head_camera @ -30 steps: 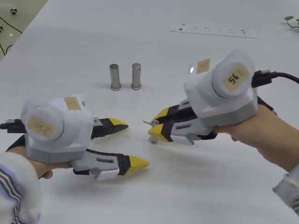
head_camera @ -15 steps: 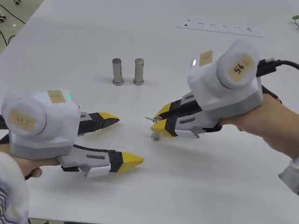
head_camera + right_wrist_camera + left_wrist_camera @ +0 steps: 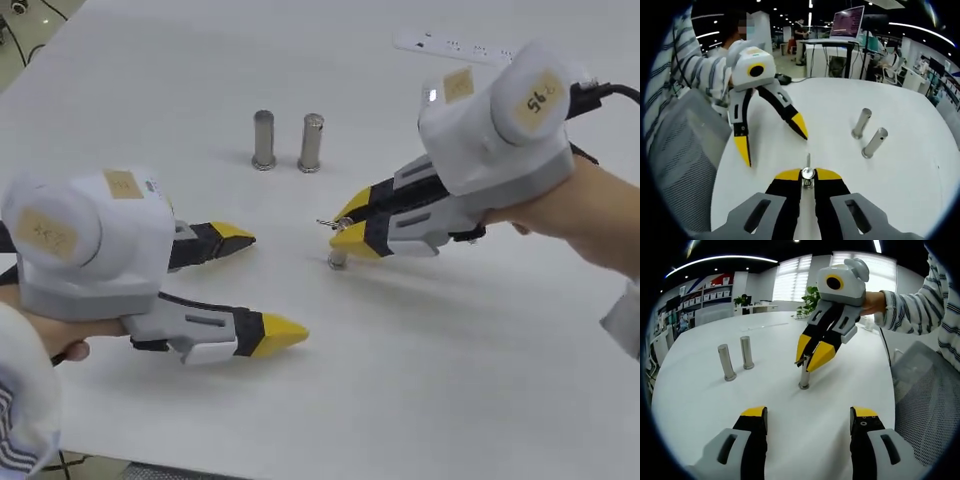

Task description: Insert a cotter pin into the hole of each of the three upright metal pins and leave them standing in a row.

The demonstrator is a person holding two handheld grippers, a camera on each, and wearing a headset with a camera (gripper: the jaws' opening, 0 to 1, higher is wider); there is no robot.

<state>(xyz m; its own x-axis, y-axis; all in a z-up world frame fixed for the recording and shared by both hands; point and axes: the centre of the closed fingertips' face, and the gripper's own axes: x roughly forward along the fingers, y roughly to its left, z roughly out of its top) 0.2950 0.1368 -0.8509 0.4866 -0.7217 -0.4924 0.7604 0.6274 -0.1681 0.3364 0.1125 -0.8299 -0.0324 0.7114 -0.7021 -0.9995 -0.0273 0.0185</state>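
Our right gripper [image 3: 345, 225] pinches the cotter pin [image 3: 327, 224] at the near metal pin [image 3: 338, 261]'s top. Our left gripper [image 3: 272, 284] hangs, jaws spread apart.

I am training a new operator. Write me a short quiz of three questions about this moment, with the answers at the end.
1. True or false: the left gripper has its jaws closed.
2. What does the right gripper hold between its tips?
A) a cotter pin
B) a screw
C) nothing
3. Besides the third pin that stands below the right gripper's tips, how many metal pins stand upright side by side farther back on the table?

Key
1. False: its jaws are wide apart and hold nothing.
2. A
3. Two
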